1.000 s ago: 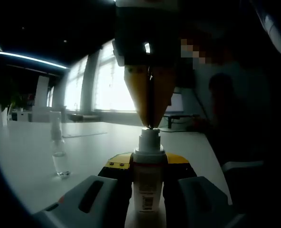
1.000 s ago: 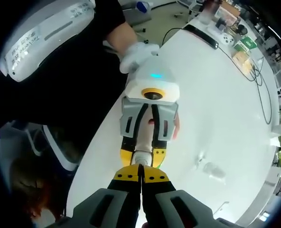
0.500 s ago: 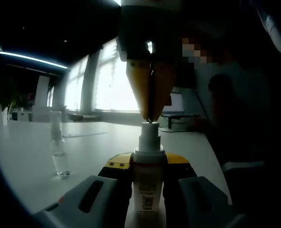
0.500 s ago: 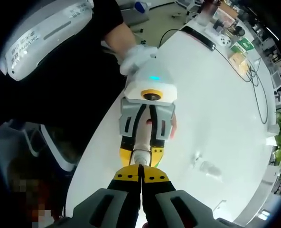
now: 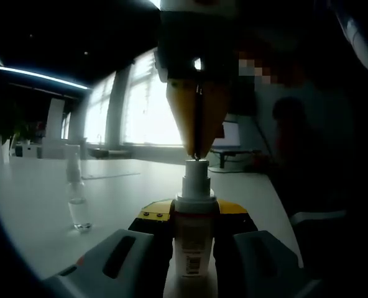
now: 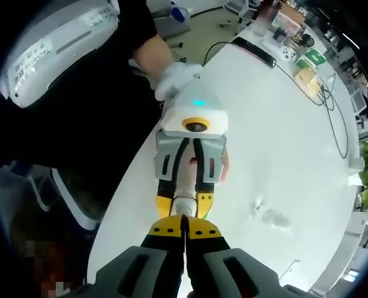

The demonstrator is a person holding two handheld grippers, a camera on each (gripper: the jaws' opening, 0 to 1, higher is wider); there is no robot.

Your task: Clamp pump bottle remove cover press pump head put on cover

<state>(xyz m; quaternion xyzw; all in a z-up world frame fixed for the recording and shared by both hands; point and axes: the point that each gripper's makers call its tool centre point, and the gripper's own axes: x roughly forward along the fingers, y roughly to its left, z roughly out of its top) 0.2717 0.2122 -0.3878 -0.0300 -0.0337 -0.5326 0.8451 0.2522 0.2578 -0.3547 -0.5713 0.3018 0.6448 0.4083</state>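
- In the left gripper view: pump bottle (image 5: 194,239) upright at 6 o'clock, pinched at its body between the left gripper's (image 5: 193,218) own yellow-tipped jaws, which rise from the bottom on either side of it.
- White pump head (image 5: 196,179) bare on top of the bottle, collar just above the jaw tips.
- Right gripper (image 5: 197,155) coming down from 12 o'clock, yellow fingers pressed together into a point, tips touching the top of the pump head.
- Small clear spray bottle (image 5: 77,198) standing upright on the white table (image 5: 41,205) at 9 o'clock, well apart from the clamped bottle.
- Bright windows (image 5: 137,105) behind, toward 11 o'clock; room otherwise dim.
- In the right gripper view: right gripper (image 6: 184,217) rising from 6 o'clock, jaws shut flat against each other, nothing between them, tips resting on the pump head (image 6: 183,204).
- Left gripper (image 6: 183,194) just beyond, near centre, jaws closed around the pump bottle (image 6: 189,172), seen from above.
- White-gloved hand (image 6: 173,79) holding the left gripper's body toward 12 o'clock.
- Clear spray bottle (image 6: 274,220) on the table (image 6: 277,136) at 3 o'clock, its position hard to judge from overhead.
- Clutter of small items and a cable along the far table edge toward 1 o'clock, too small to identify.
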